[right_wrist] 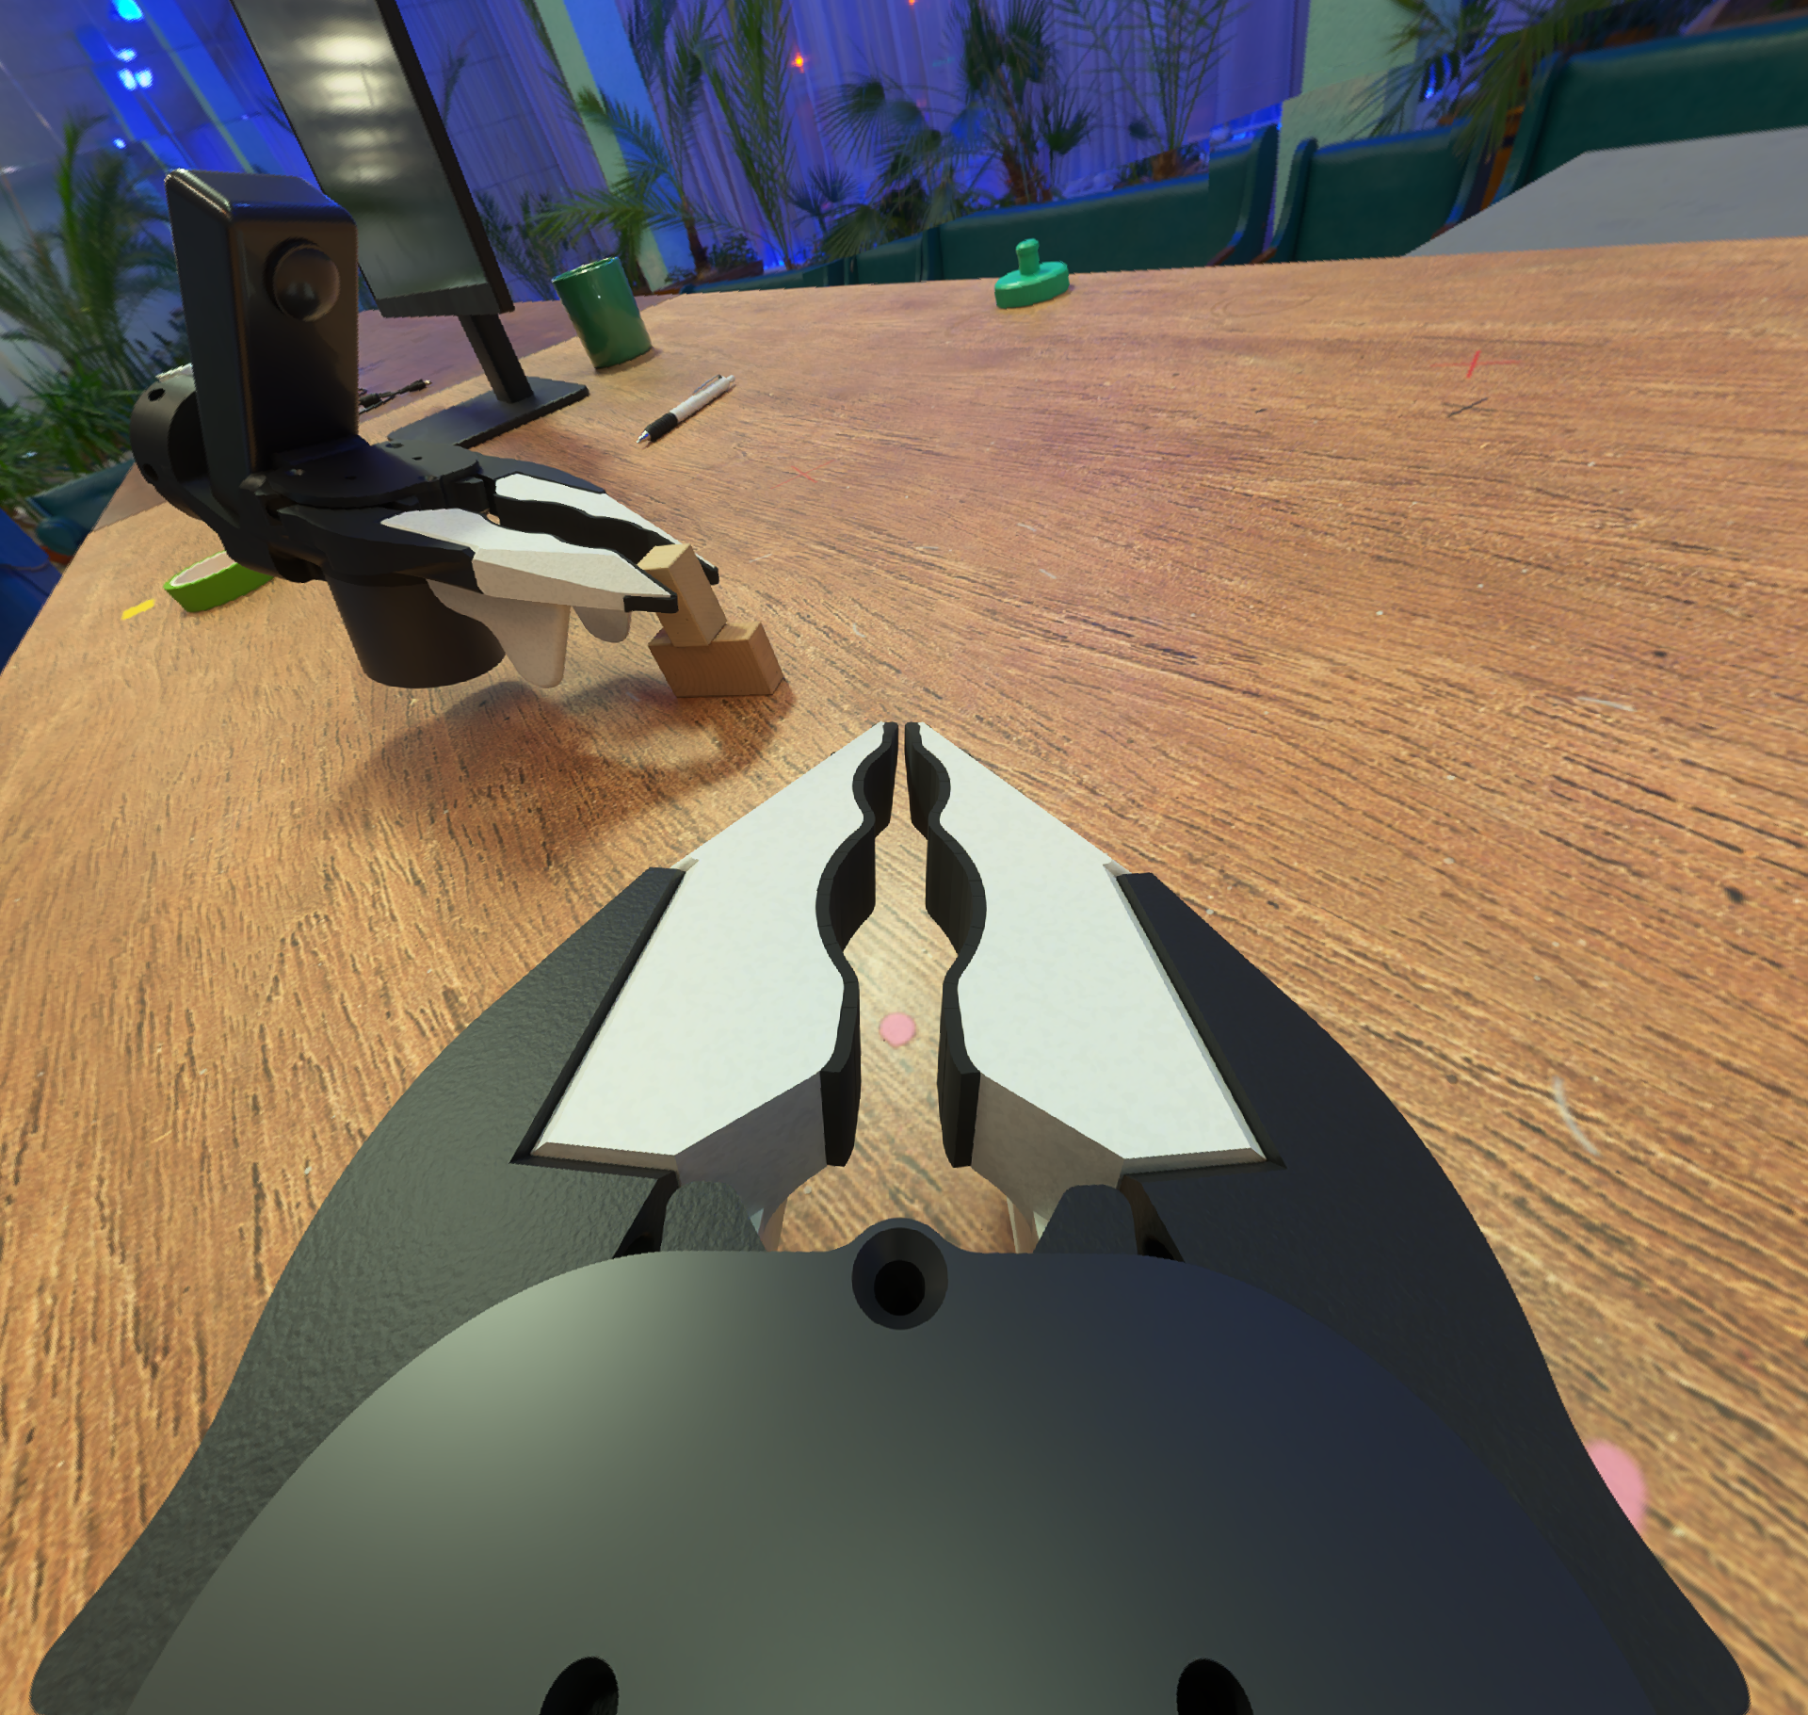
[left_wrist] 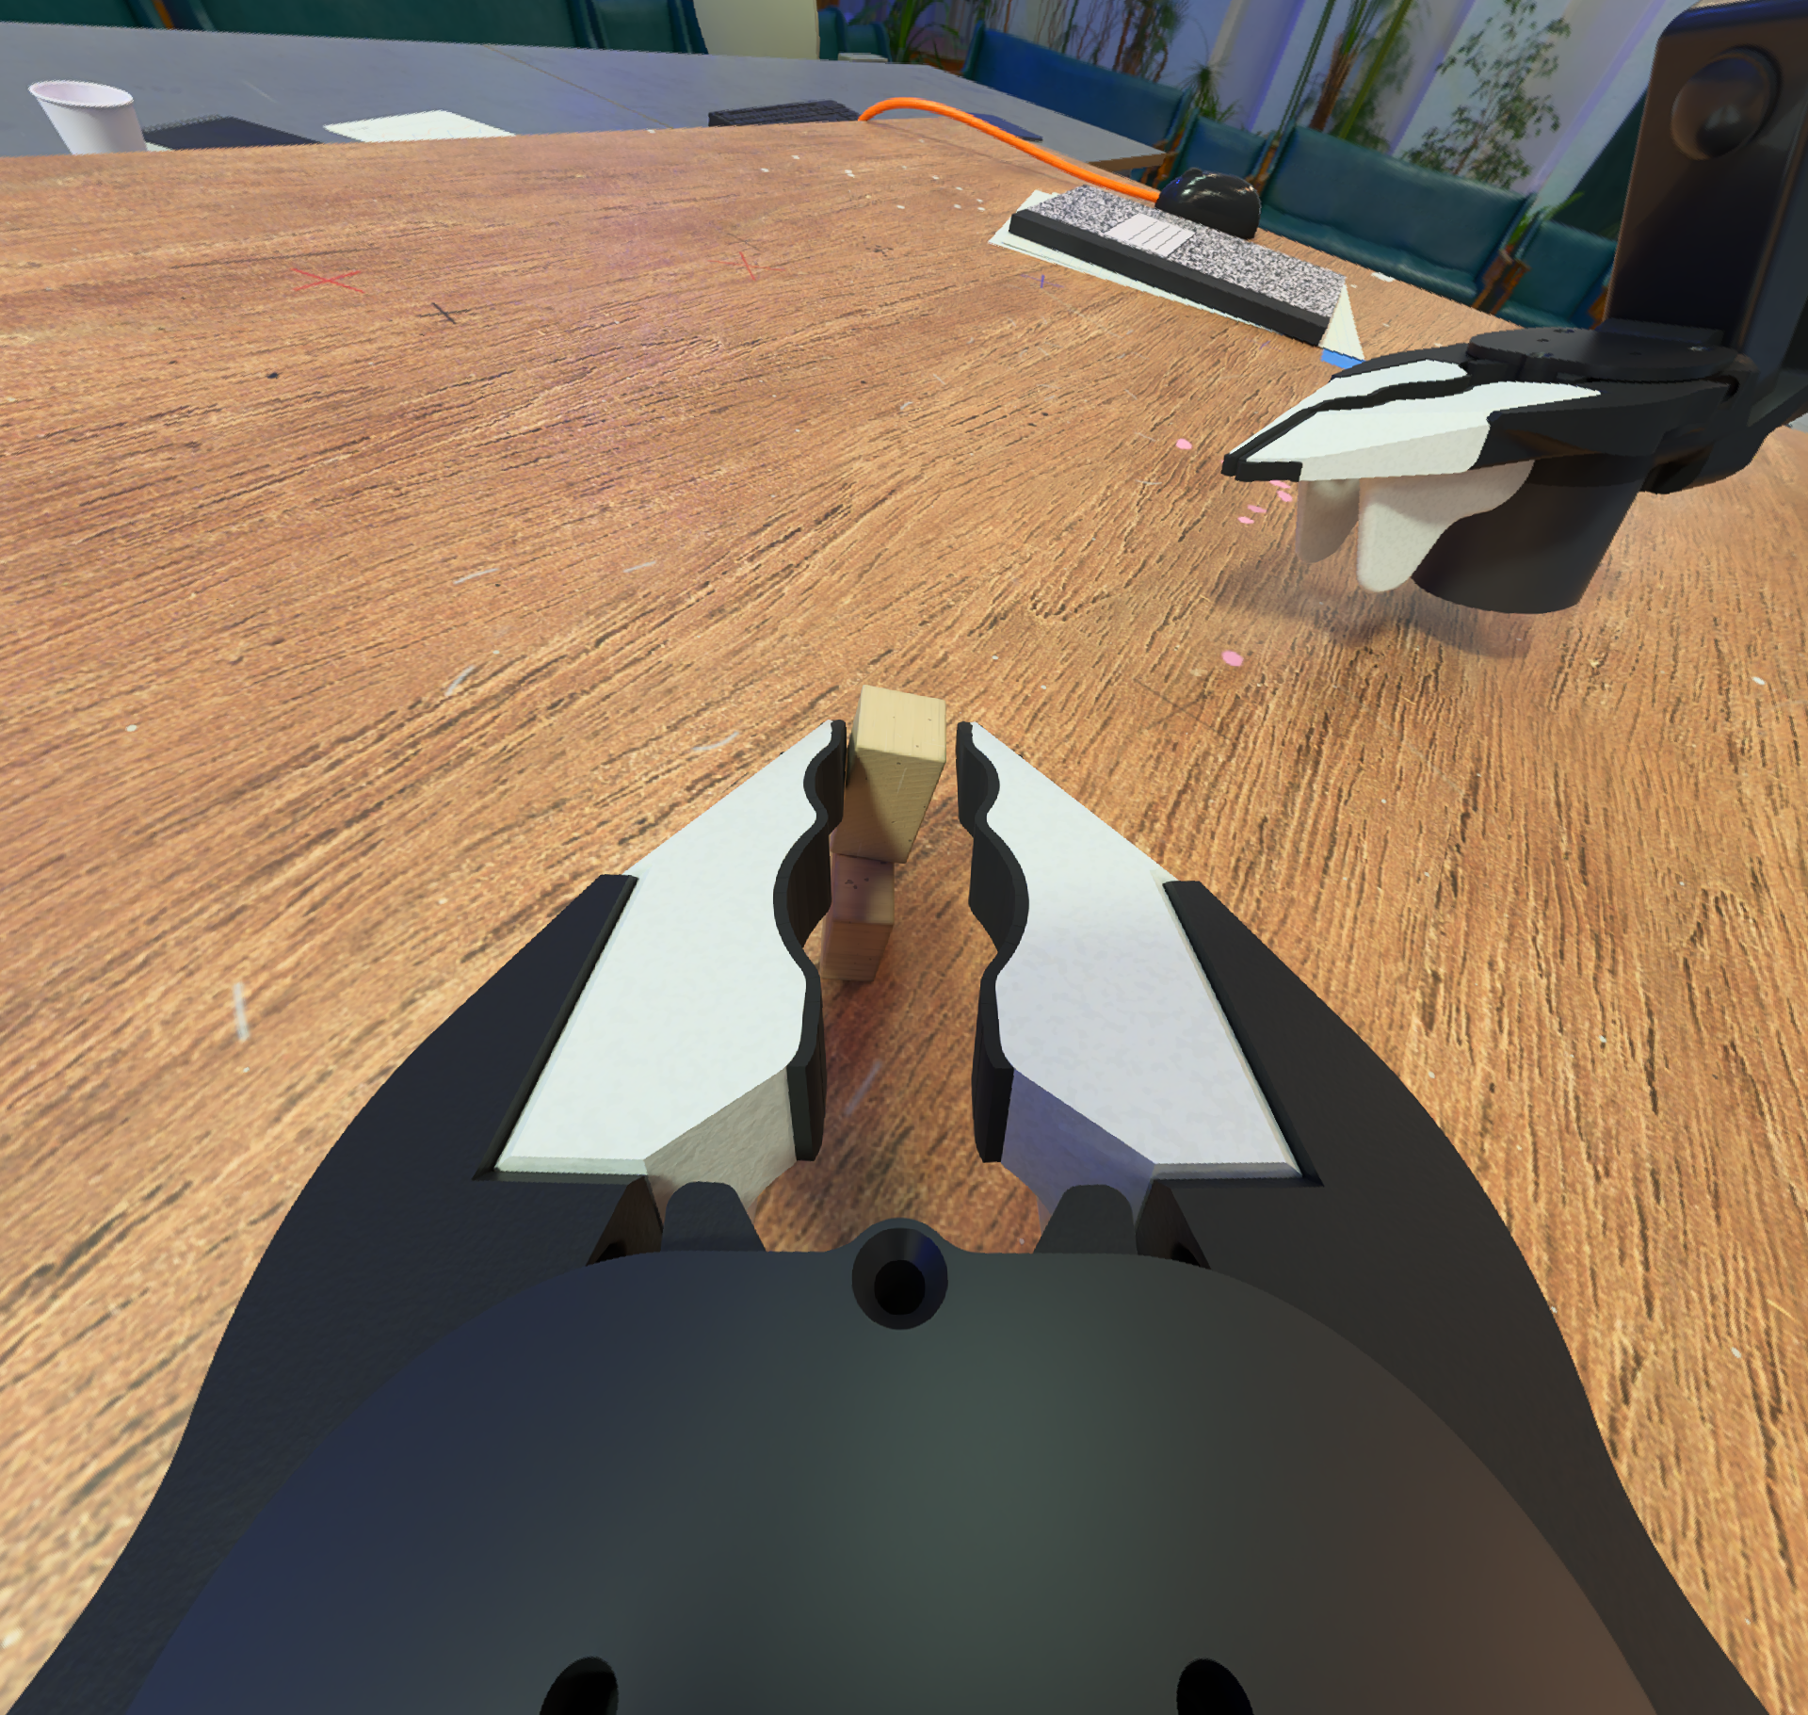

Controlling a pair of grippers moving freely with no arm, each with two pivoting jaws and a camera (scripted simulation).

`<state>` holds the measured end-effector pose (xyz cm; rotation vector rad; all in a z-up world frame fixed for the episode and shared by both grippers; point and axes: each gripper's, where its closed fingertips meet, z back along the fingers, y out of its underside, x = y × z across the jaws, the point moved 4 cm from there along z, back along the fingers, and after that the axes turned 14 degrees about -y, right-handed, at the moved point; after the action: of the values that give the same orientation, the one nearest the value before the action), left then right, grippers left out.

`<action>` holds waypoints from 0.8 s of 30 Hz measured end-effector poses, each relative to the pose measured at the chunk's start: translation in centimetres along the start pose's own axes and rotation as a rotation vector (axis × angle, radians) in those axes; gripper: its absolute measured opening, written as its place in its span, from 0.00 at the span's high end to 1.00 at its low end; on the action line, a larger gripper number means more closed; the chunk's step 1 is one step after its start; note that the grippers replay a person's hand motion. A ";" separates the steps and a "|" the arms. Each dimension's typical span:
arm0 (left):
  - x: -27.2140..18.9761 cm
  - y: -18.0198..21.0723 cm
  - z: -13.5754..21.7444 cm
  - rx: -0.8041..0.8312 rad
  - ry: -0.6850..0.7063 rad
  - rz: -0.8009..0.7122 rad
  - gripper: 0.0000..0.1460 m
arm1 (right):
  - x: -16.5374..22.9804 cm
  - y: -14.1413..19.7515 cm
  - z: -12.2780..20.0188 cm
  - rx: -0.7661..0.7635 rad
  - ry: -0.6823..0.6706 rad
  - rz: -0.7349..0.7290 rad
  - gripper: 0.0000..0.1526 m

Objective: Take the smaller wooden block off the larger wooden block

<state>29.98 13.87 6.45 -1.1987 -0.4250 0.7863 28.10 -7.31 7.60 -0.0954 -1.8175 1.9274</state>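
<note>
The smaller wooden block (left_wrist: 895, 768) stands tilted between the fingertips of my left gripper (left_wrist: 900, 727), its lower end at the top of the larger wooden block (left_wrist: 861, 929) on the table. The jaws are closed in on it: the left finger touches it and the right finger is a sliver away. From the right wrist view, the left gripper (right_wrist: 675, 587) pinches the leaning smaller block (right_wrist: 690, 592) over the larger block (right_wrist: 719, 665). My right gripper (right_wrist: 898, 729) is shut and empty, hovering low over the table to the right of the blocks; it also shows in the left wrist view (left_wrist: 1272, 469).
On the wooden table (left_wrist: 489, 543) a speckled notebook (left_wrist: 1184, 259) and a black mouse (left_wrist: 1213, 200) lie at the far right. A monitor stand (right_wrist: 489, 396), green cup (right_wrist: 602, 313), pen (right_wrist: 685, 408), green knob (right_wrist: 1027, 279) and green tape roll (right_wrist: 210, 580) lie beyond the blocks.
</note>
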 end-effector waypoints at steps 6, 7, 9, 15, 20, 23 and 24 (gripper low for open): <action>0.2 0.1 -0.2 0.027 -0.014 0.010 0.87 | -0.1 0.1 -0.1 0.008 -0.007 -0.015 0.99; 0.2 0.1 -0.2 0.029 -0.015 0.012 0.87 | -0.1 0.1 -0.1 0.007 -0.007 -0.014 0.99; 0.2 0.1 -0.3 0.033 -0.014 0.014 0.87 | -0.1 0.1 -0.1 0.006 -0.006 -0.013 0.99; 0.2 0.1 -0.3 0.034 -0.017 0.014 0.87 | 0.0 0.0 -0.1 0.003 -0.007 -0.010 0.99; 0.2 0.1 -0.3 0.036 -0.014 0.011 0.87 | 0.0 0.0 -0.1 0.002 -0.010 -0.005 0.99; 0.2 0.1 -0.3 0.035 -0.014 0.009 0.87 | 0.0 0.0 -0.1 0.000 -0.009 -0.001 0.99; 0.2 0.1 -0.3 0.035 -0.013 0.008 0.87 | 0.0 0.0 -0.1 -0.001 -0.008 0.001 0.99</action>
<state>30.23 13.84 6.23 -1.1639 -0.4165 0.8058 28.09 -7.24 7.62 -0.0894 -1.8234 1.9304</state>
